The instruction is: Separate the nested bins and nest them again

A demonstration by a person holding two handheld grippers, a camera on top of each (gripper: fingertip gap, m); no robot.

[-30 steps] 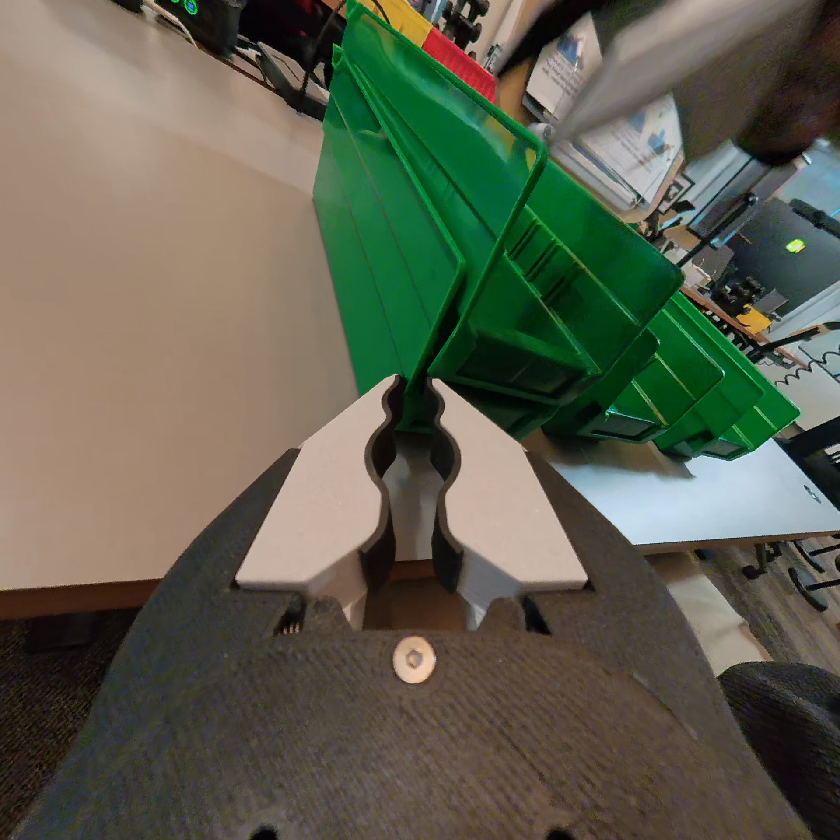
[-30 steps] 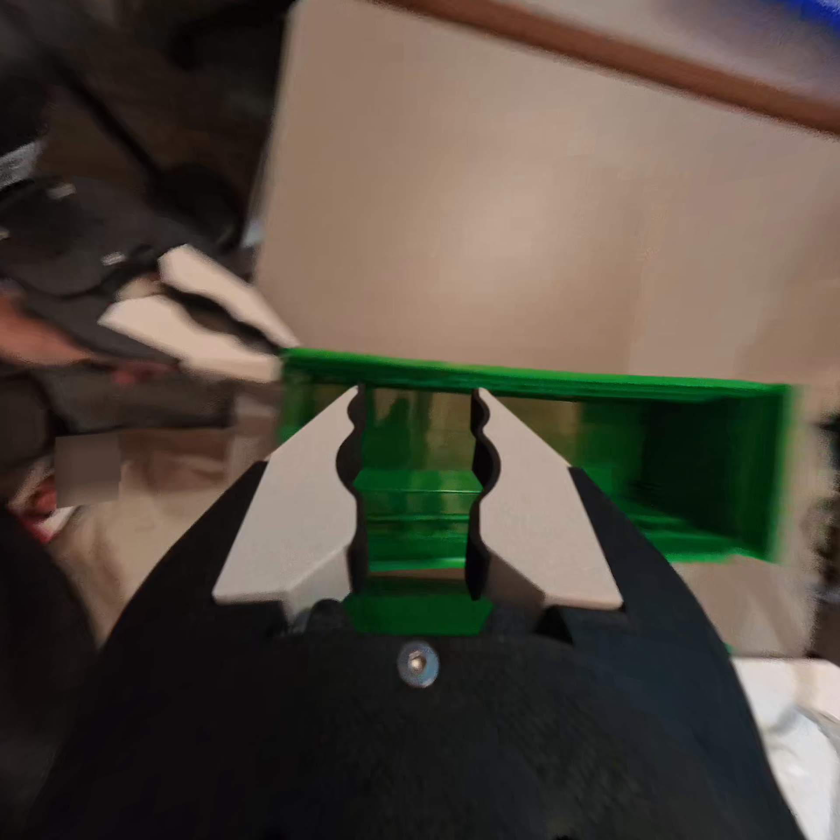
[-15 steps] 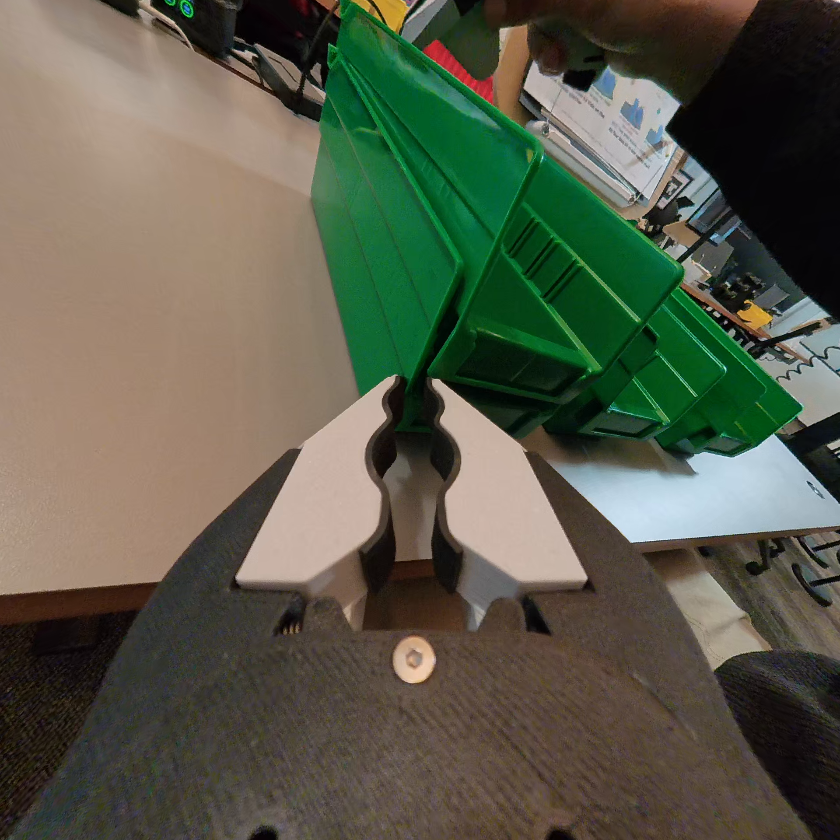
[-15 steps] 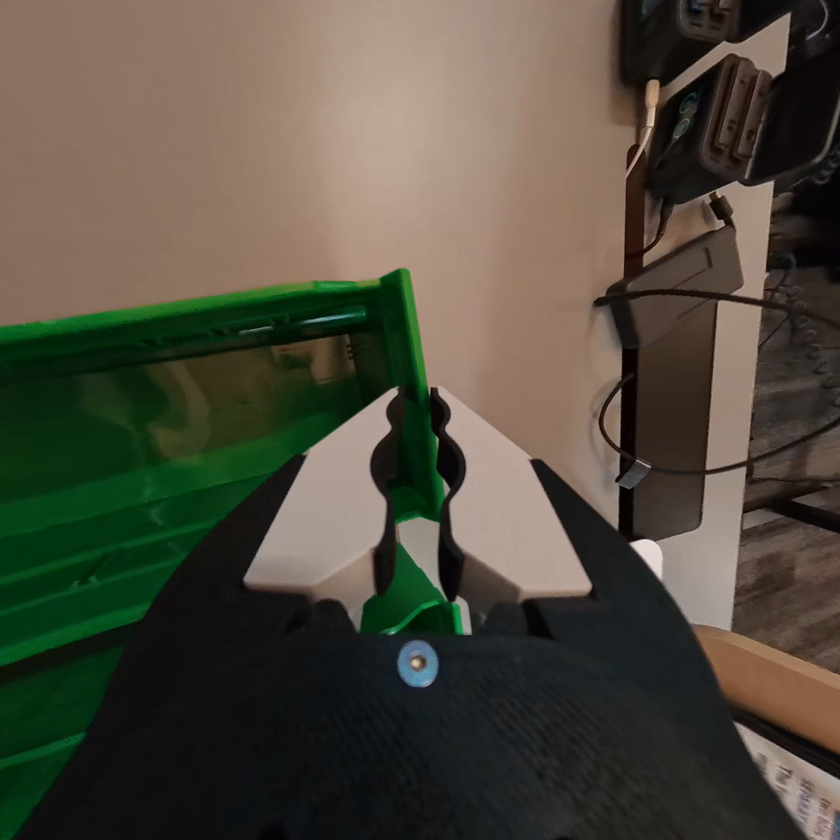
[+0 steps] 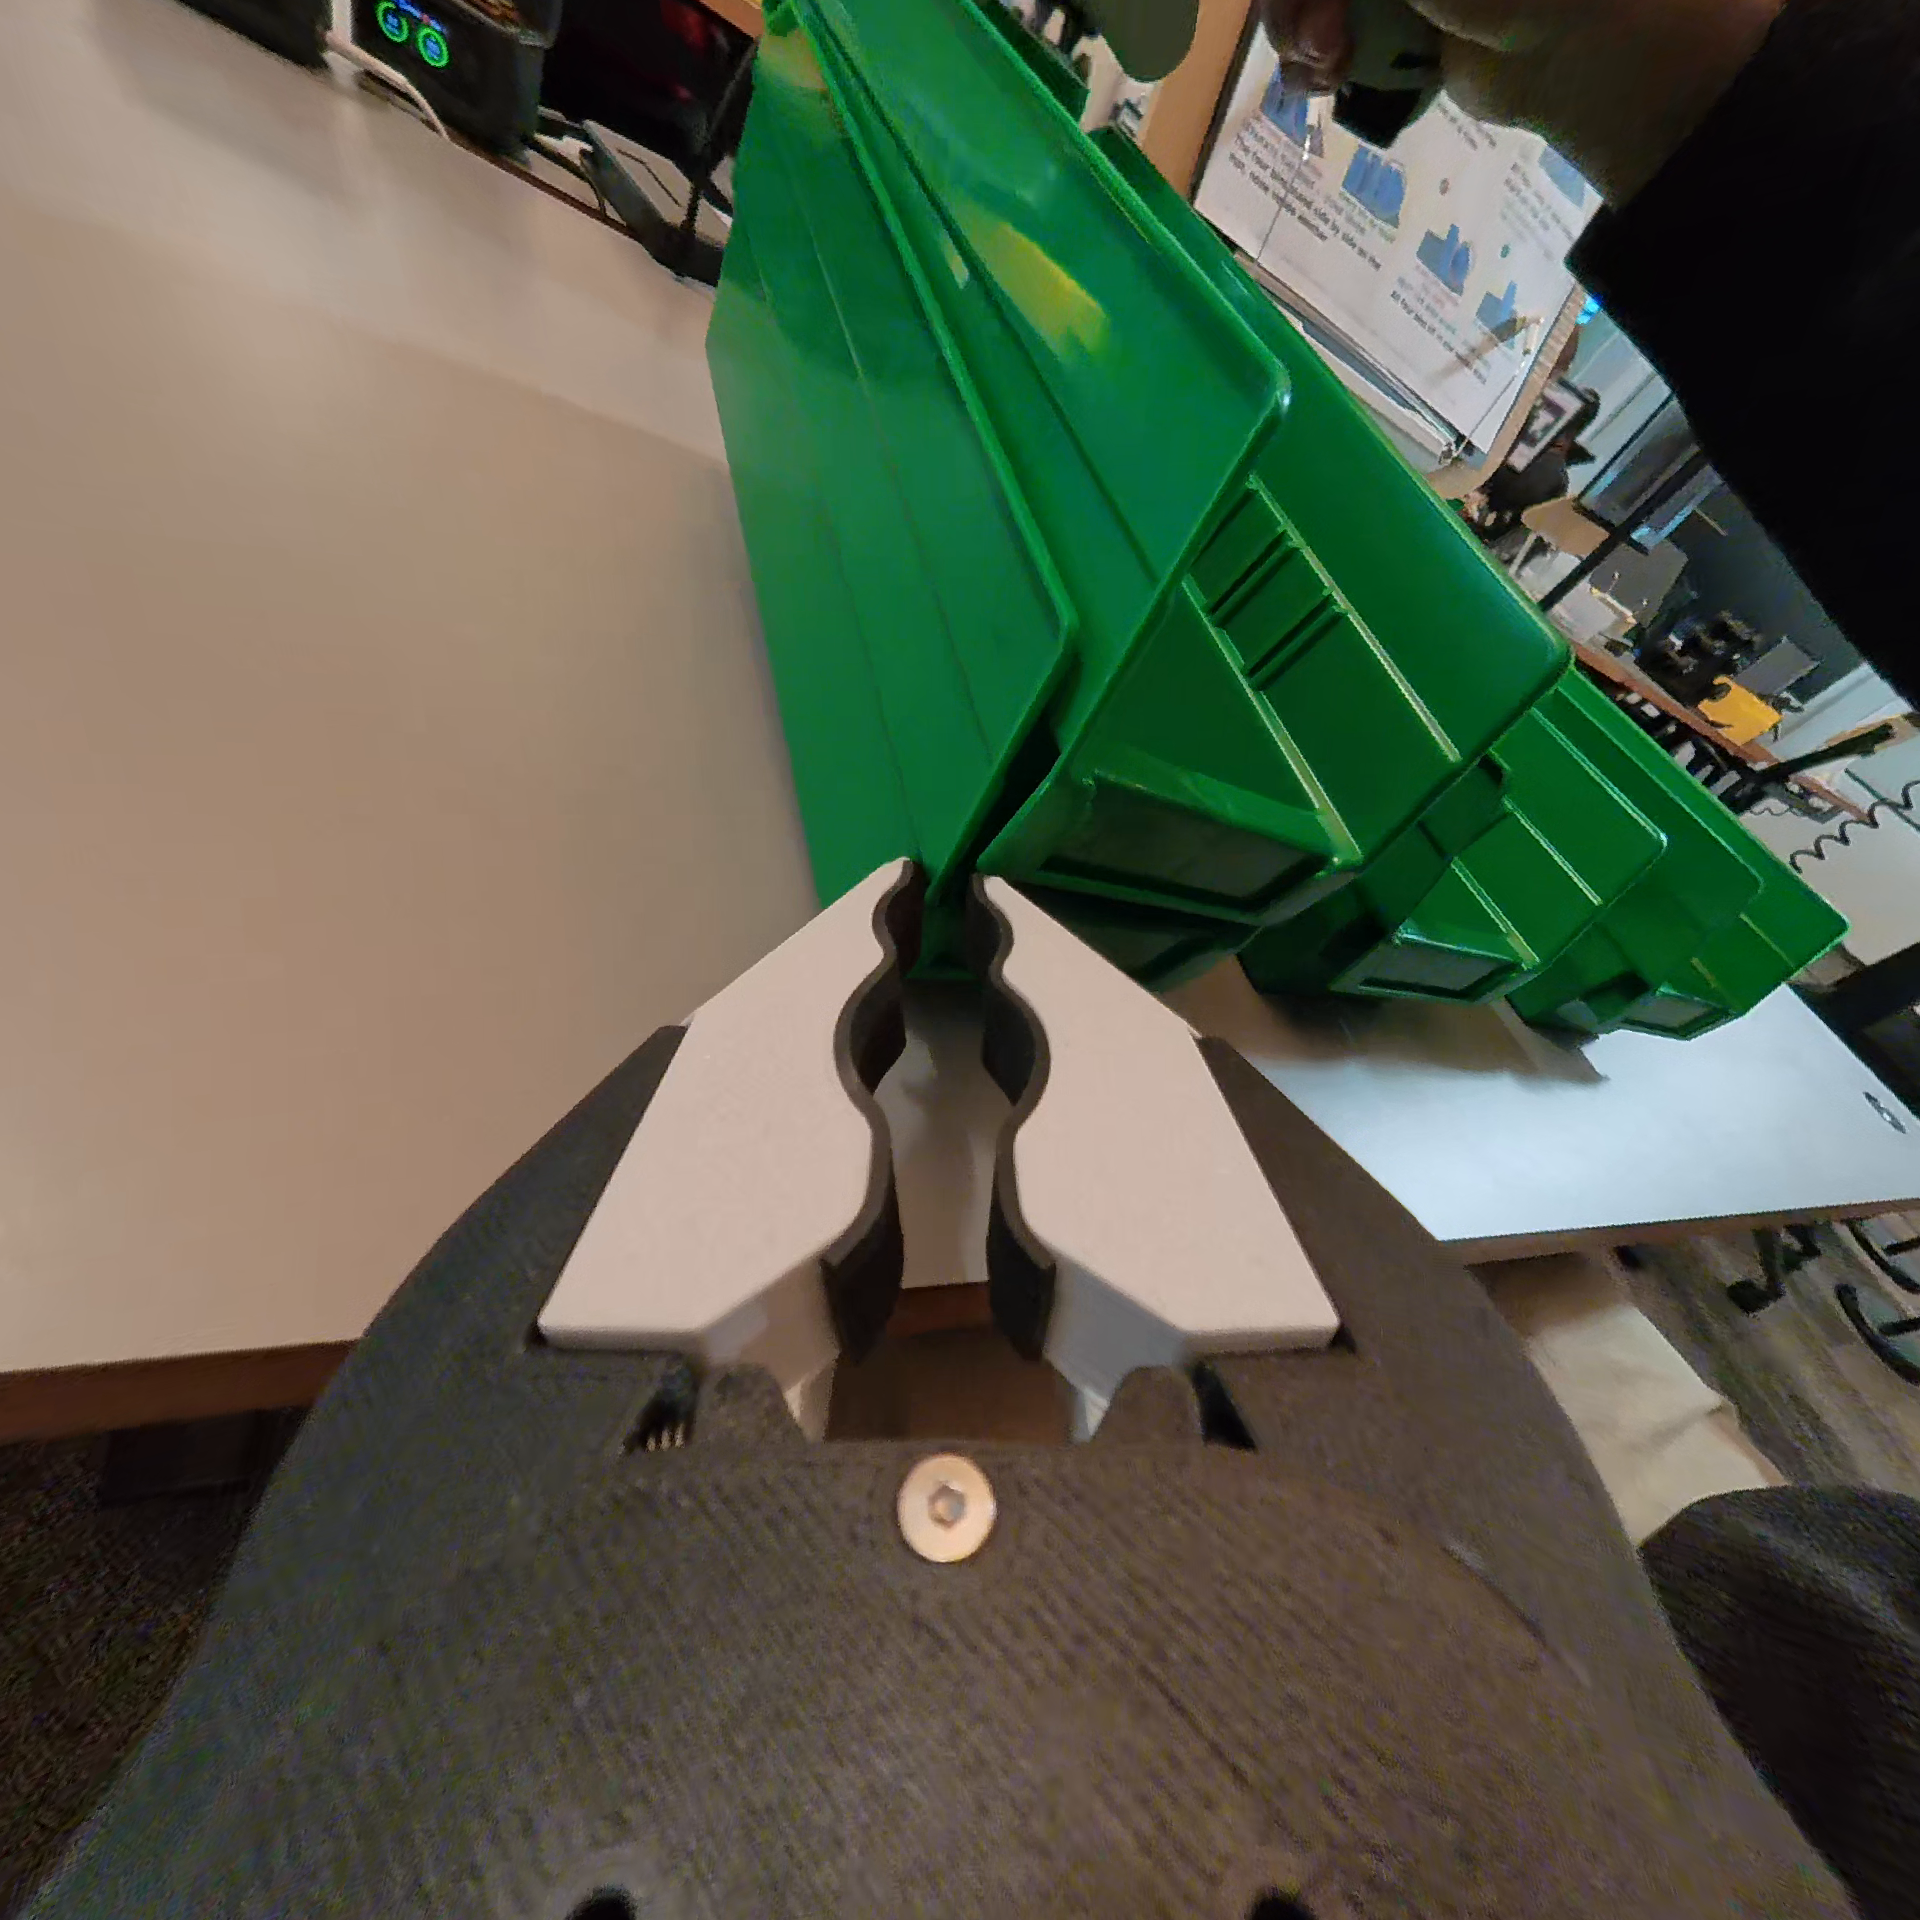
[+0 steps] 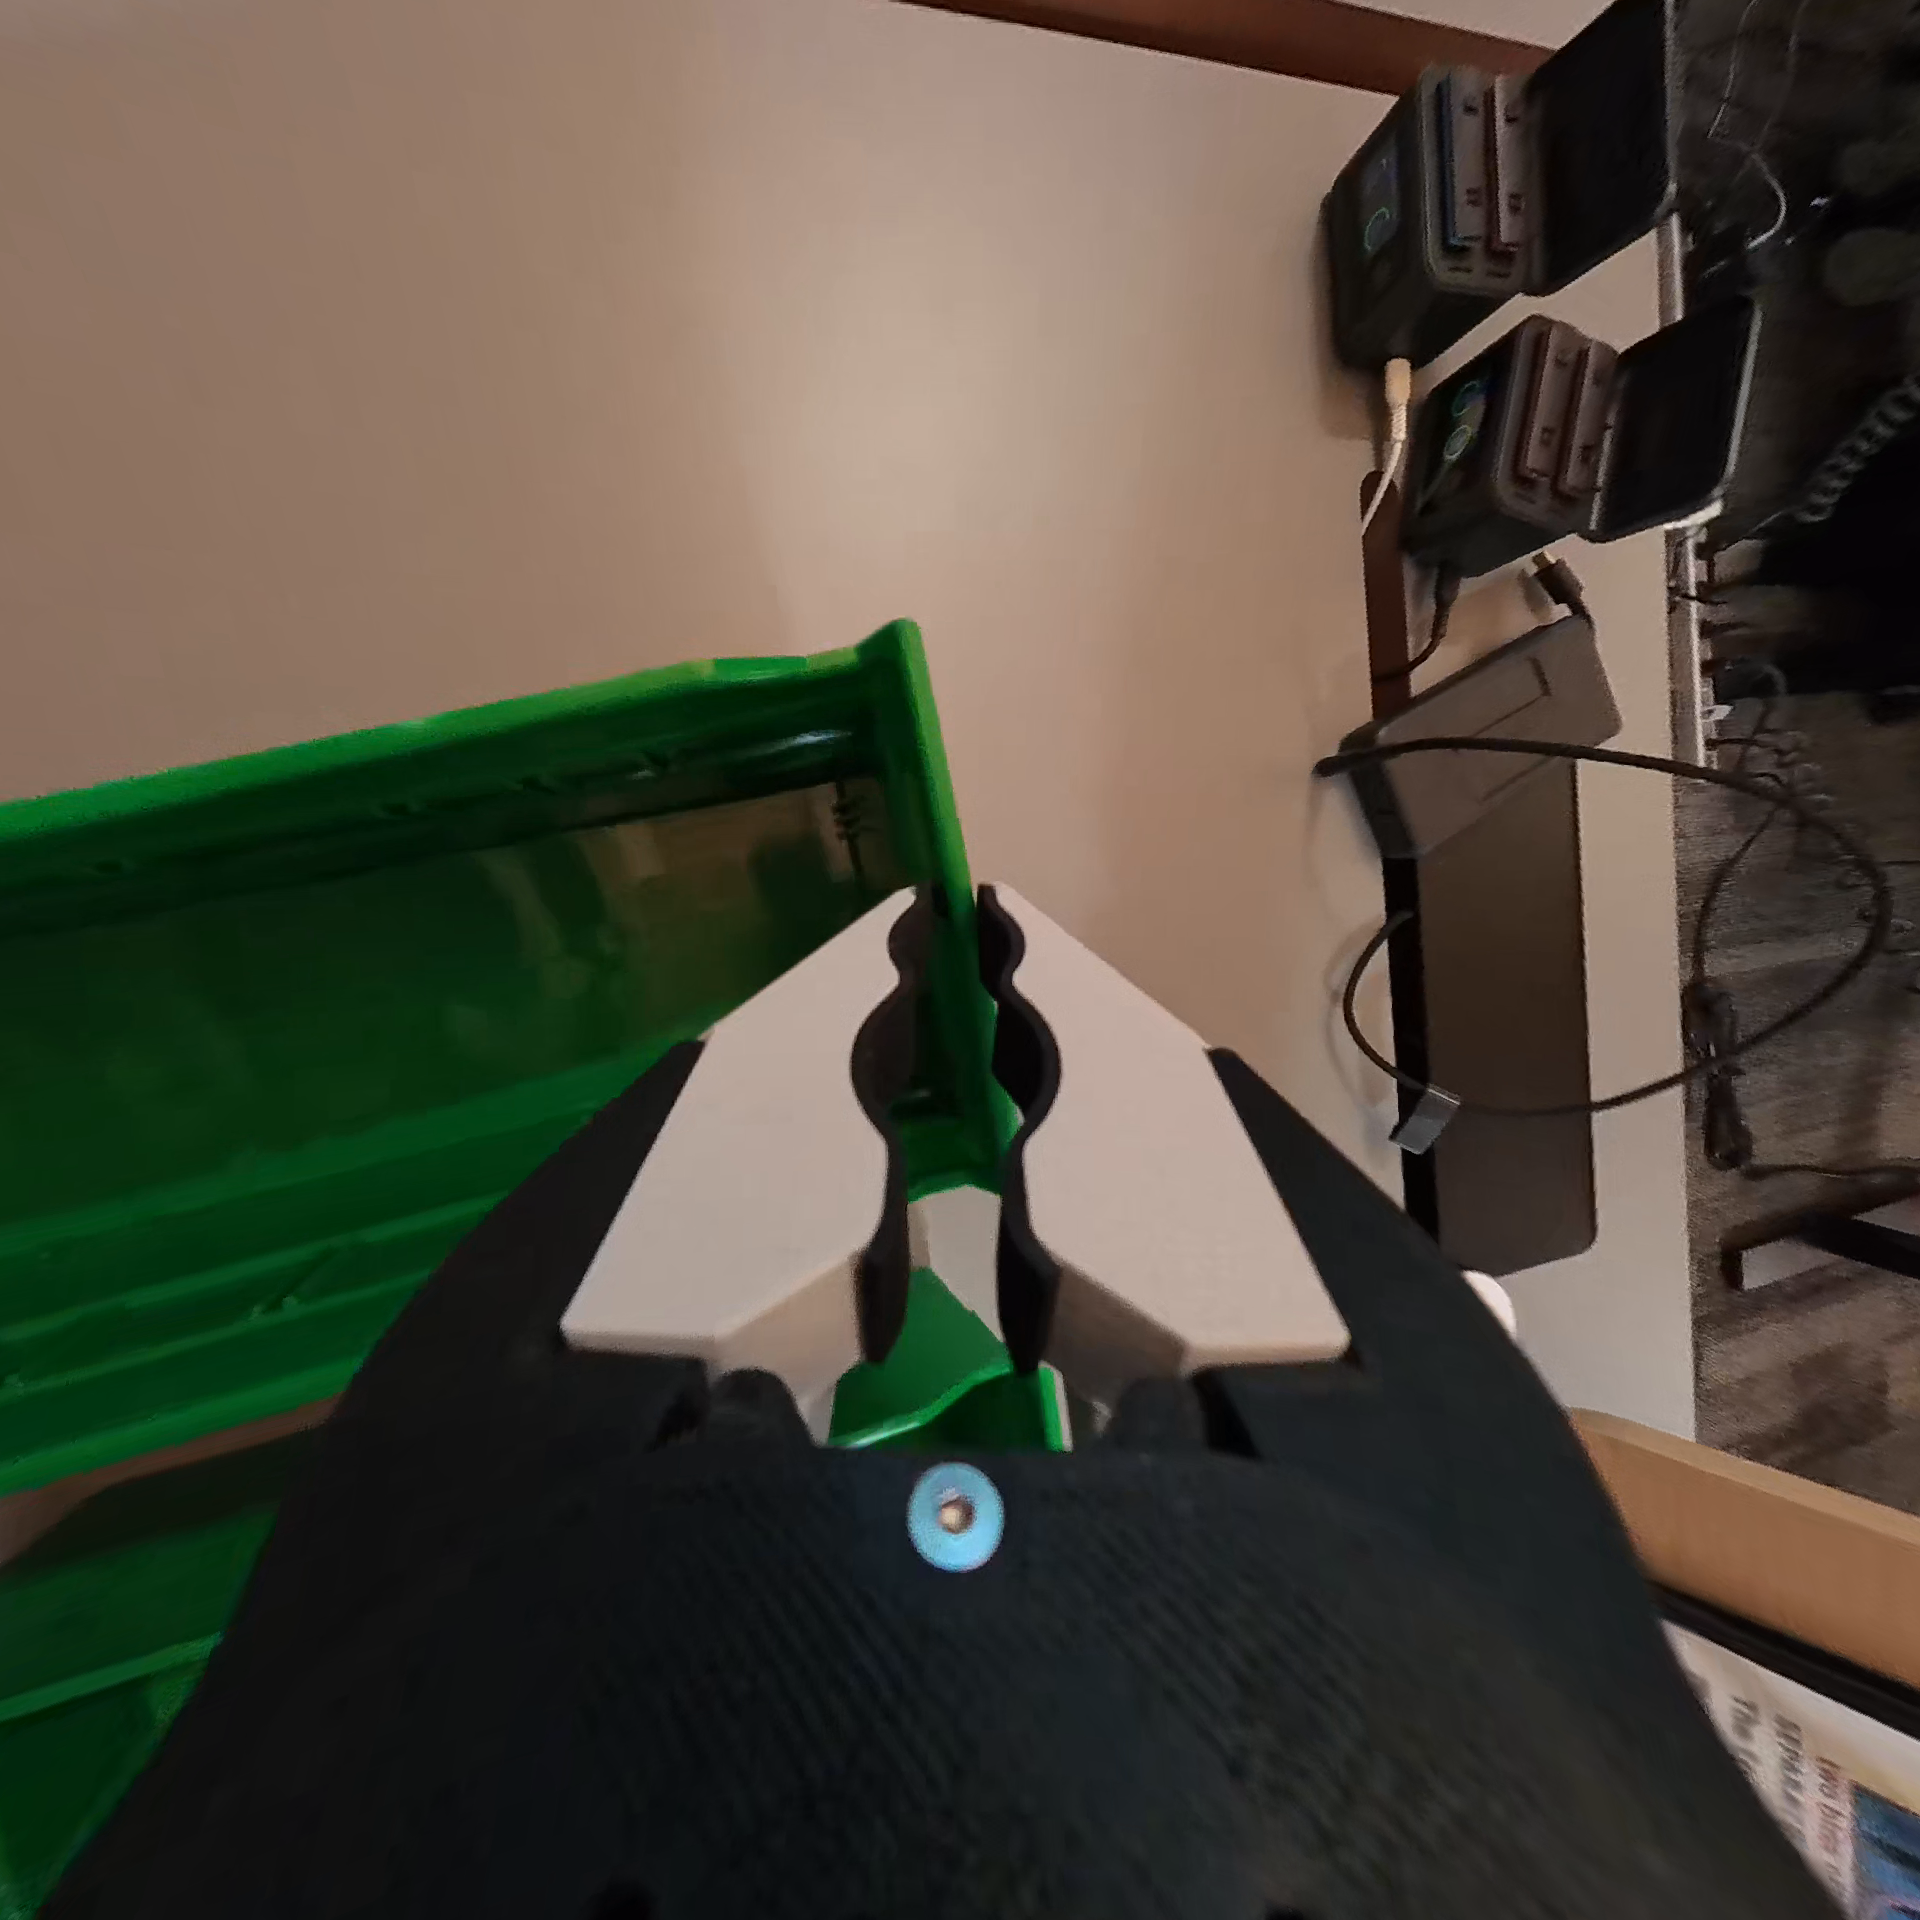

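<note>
The left gripper, a black textured body with pale grey wedge-shaped fingers lined in wavy black pads, is clamped on the near corner rim of the outer bin, a long glossy green plastic storage bin that rests on the beige laminate counter. Nested in it and tilted up at the far end is the inner bin, a green bin of the same make, its stepped front lip showing just right of the fingertips. More green plastic bins of the same kind lie in a row to the right, on a pale grey counter that adjoins the beige one. In the right wrist view the right gripper, of the same black and grey build, is closed on the thin end wall of the raised green bin, with the wall pinched between the wavy pads and the bin's open inside stretching away to the left. At the top right of the left wrist view a hand in a dark sleeve holds that gripper above the far end. Black chargers with round green-lit displays sit at the counter's far edge, beside a dark flat device with a looping black cable. A white poster with blue figures and small print hangs behind the bins; its writing is too small to make out.
</note>
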